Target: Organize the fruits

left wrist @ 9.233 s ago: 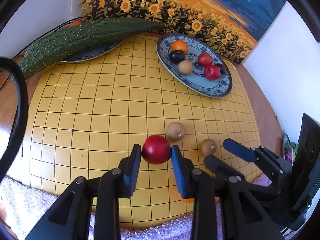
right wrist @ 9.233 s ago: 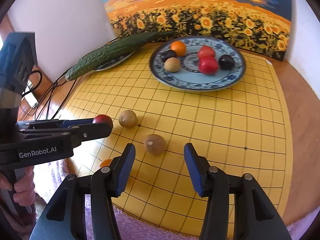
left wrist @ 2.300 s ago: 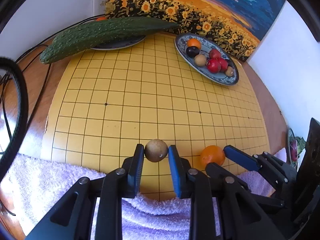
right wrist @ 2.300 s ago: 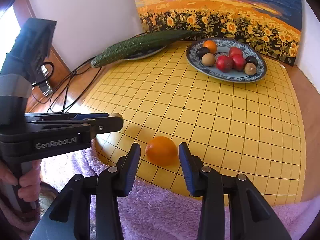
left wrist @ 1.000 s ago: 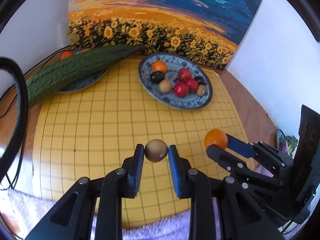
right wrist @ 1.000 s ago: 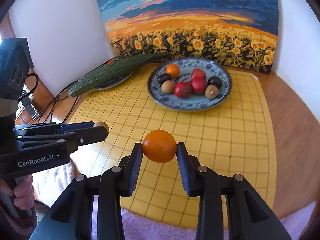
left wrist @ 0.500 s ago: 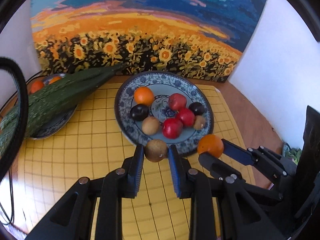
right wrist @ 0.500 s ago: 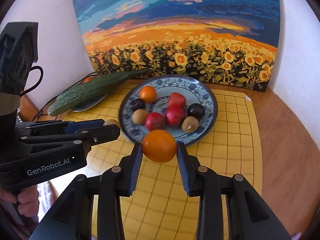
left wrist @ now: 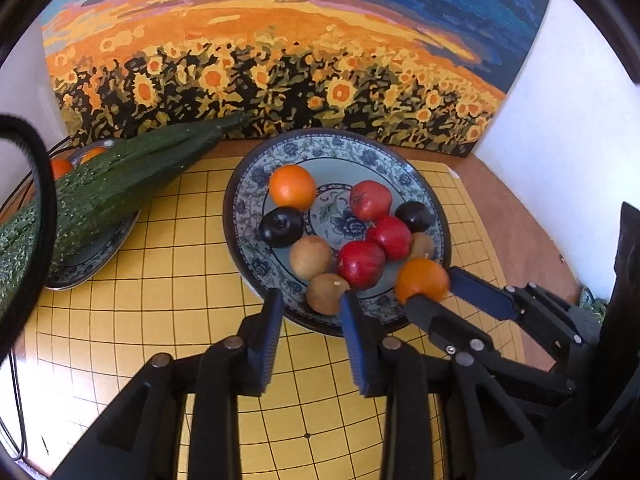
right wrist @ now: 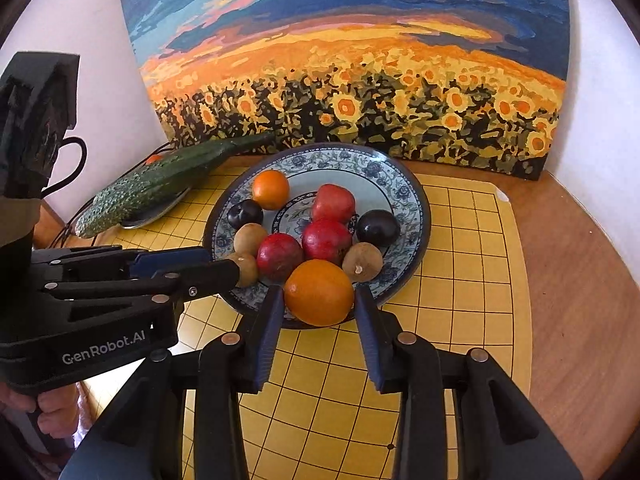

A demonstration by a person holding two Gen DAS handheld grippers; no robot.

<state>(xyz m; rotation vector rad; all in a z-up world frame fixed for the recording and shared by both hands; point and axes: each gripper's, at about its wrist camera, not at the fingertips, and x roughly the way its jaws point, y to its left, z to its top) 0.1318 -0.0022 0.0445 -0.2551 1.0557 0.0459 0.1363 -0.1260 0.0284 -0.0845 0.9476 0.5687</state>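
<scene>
A blue patterned plate (left wrist: 248, 200) (right wrist: 404, 196) holds several fruits: red, dark, brown and one orange. My left gripper (left wrist: 311, 304) is open at the plate's near rim; the brown kiwi-like fruit (left wrist: 327, 293) lies on the plate between its tips, touching the right finger. It shows in the right wrist view (right wrist: 246, 269) too. My right gripper (right wrist: 318, 300) has opened wider around an orange (right wrist: 319, 293) (left wrist: 422, 280) at the plate's near edge; a small gap shows on each side.
The plate stands on a yellow gridded board (left wrist: 168, 248) (right wrist: 464, 264) over a wooden table. A long green cucumber (left wrist: 116, 184) (right wrist: 160, 184) lies on a second plate (left wrist: 92, 256) at the left. A sunflower painting (left wrist: 280, 72) leans behind.
Both grippers moved forward to the plate's near rim. The left one opened and let go of the brown fruit; the right one's jaws have spread around the orange.
</scene>
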